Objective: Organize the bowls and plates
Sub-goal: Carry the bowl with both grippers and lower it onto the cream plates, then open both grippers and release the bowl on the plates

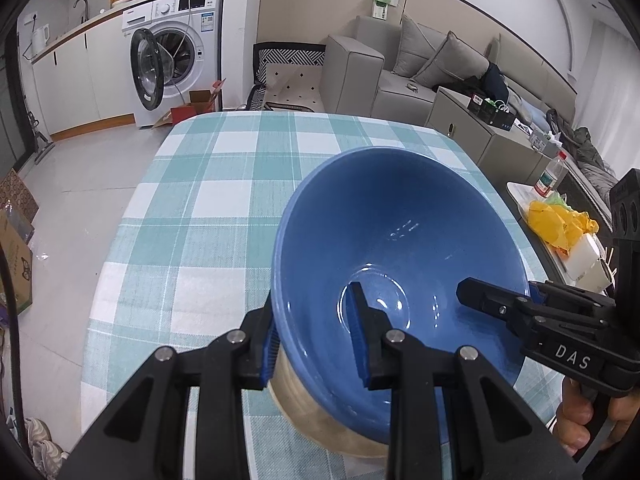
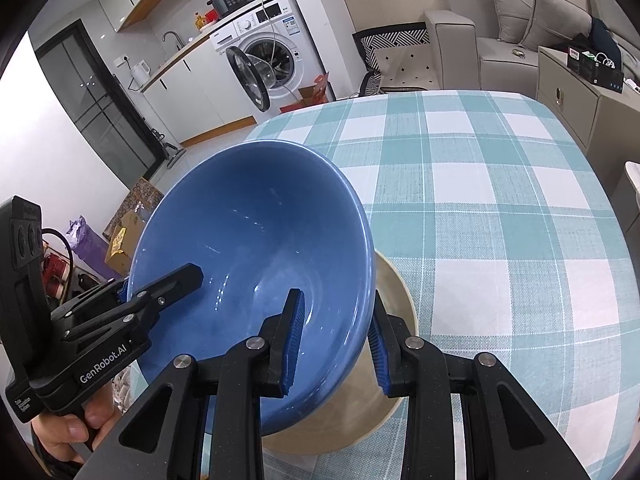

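Note:
A large blue bowl (image 1: 400, 248) sits over a beige plate (image 1: 316, 420) on the checked tablecloth. My left gripper (image 1: 316, 336) is shut on the bowl's left rim, one finger inside, one outside. My right gripper (image 2: 336, 344) is shut on the bowl's (image 2: 256, 232) right rim the same way, above the beige plate (image 2: 396, 300). Each gripper shows in the other's view: the right gripper (image 1: 532, 300) at the far rim, the left gripper (image 2: 128, 292) at the left rim. The bowl is empty.
The table (image 1: 224, 184) with teal and white checks stretches ahead. A side table (image 1: 520, 204) on the right holds a yellow bag (image 1: 560, 224) and a bottle (image 1: 550, 176). A washing machine (image 1: 176, 60) and a sofa (image 1: 420, 64) stand beyond.

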The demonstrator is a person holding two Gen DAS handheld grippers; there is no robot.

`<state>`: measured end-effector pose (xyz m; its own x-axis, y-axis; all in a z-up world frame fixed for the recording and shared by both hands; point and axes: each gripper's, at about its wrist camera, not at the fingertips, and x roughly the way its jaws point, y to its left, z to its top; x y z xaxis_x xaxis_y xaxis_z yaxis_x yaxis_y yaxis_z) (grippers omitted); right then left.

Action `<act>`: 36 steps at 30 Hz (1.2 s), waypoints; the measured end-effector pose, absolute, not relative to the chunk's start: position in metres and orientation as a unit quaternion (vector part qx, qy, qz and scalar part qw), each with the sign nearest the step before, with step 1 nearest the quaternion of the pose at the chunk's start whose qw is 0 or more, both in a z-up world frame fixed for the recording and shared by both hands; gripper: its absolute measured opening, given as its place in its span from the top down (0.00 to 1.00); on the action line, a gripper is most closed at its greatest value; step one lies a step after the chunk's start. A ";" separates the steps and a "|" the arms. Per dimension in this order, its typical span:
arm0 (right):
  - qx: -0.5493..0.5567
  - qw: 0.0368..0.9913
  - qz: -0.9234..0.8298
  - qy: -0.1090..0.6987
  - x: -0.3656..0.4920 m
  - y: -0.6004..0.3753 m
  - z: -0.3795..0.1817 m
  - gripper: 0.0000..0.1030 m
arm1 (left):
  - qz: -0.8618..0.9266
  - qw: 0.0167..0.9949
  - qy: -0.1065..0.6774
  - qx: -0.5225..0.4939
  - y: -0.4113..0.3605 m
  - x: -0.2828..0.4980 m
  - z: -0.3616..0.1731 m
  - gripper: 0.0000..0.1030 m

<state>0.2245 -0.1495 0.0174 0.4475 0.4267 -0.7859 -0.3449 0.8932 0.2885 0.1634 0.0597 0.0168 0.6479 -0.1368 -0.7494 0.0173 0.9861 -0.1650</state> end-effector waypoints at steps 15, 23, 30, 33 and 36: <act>0.042 0.848 0.215 0.483 0.236 -0.150 0.004 0.69 | -0.050 0.897 0.432 -0.079 0.060 0.179 0.001 0.73; 0.024 0.851 0.210 0.480 0.240 -0.143 0.003 0.69 | -0.043 0.898 0.432 -0.076 0.062 0.185 -0.003 0.73; 0.027 0.852 0.214 0.477 0.244 -0.143 0.001 0.69 | -0.043 0.899 0.430 -0.073 0.062 0.187 -0.005 0.73; 0.028 0.852 0.214 0.477 0.244 -0.143 0.001 0.69 | -0.042 0.899 0.431 -0.071 0.061 0.188 -0.006 0.73; 0.031 0.852 0.217 0.476 0.244 -0.144 0.001 0.69 | -0.044 0.898 0.432 -0.073 0.061 0.189 -0.007 0.72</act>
